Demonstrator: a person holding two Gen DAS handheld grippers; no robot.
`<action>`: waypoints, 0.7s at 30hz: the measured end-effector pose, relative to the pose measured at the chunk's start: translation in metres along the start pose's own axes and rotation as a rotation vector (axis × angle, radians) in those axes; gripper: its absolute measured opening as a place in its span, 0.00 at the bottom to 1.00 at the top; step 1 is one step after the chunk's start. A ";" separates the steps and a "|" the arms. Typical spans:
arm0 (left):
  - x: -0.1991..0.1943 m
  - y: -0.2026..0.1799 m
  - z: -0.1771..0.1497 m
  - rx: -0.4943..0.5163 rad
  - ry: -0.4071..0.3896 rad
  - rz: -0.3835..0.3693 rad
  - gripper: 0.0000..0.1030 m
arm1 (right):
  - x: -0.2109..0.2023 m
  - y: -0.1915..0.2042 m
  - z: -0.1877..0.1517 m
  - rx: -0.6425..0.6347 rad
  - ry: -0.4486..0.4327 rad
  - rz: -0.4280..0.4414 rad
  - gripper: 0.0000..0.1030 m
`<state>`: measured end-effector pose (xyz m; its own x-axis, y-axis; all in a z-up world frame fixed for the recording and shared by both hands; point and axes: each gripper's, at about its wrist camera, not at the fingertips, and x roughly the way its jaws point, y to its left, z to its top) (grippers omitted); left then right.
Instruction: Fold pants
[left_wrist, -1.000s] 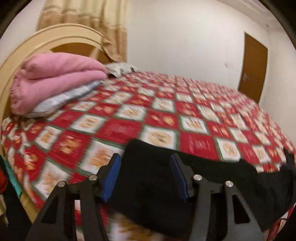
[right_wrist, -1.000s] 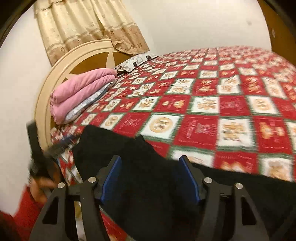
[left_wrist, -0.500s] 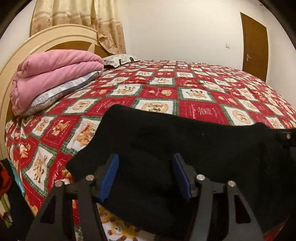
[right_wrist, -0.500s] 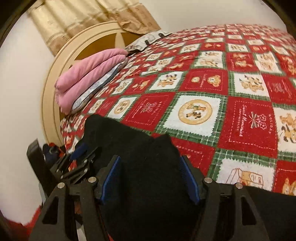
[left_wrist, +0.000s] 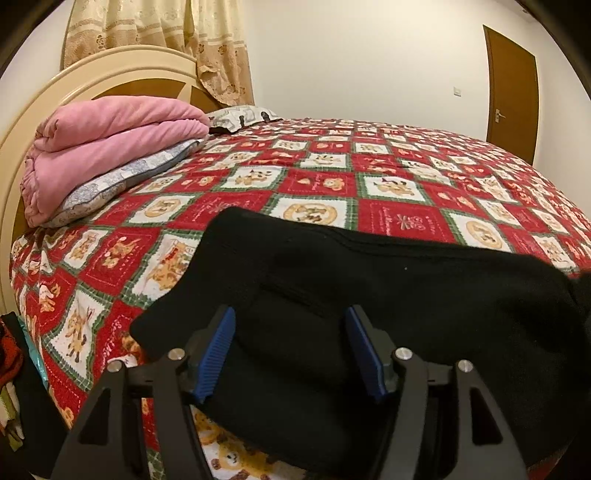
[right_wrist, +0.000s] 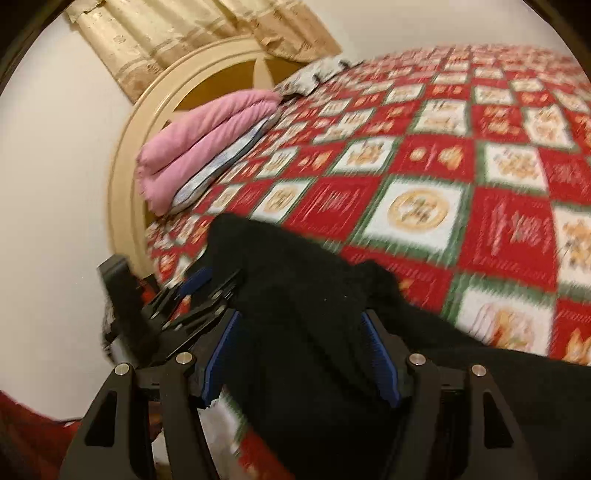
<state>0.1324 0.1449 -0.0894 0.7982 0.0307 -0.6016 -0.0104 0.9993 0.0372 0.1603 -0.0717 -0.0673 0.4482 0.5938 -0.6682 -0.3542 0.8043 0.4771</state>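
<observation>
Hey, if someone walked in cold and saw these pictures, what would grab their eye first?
Most likely the loud red, white and green checked bedspread that covers the whole bed. Next the black pants, spread along the near edge of the bed, with the left gripper opening over them and cloth between its fingers. Then the folded pink blanket, stacked on a pillow by the headboard at the left.

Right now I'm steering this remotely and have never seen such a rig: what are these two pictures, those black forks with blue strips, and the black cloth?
Each picture comes from a camera on a hand-held claw, looking along its two blue-padded fingers. The left claw is opening, with the black pants lying between its pads; the right claw also straddles the pants, and I cannot tell whether it grips. The pants lie on a red Christmas bedspread, with a folded pink blanket by the headboard.
</observation>
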 end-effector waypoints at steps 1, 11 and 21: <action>0.000 0.000 0.000 0.000 -0.001 0.001 0.64 | 0.002 -0.001 -0.001 0.005 0.013 0.017 0.65; 0.003 -0.001 0.001 -0.002 0.000 -0.003 0.66 | 0.025 -0.023 0.008 0.105 0.054 0.050 0.66; 0.004 -0.002 0.001 0.014 -0.006 -0.005 0.69 | 0.044 -0.052 0.048 0.237 -0.076 0.141 0.65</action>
<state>0.1359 0.1435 -0.0913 0.8017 0.0260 -0.5971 0.0018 0.9989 0.0459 0.2383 -0.0862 -0.0943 0.4713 0.6933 -0.5452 -0.2201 0.6910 0.6885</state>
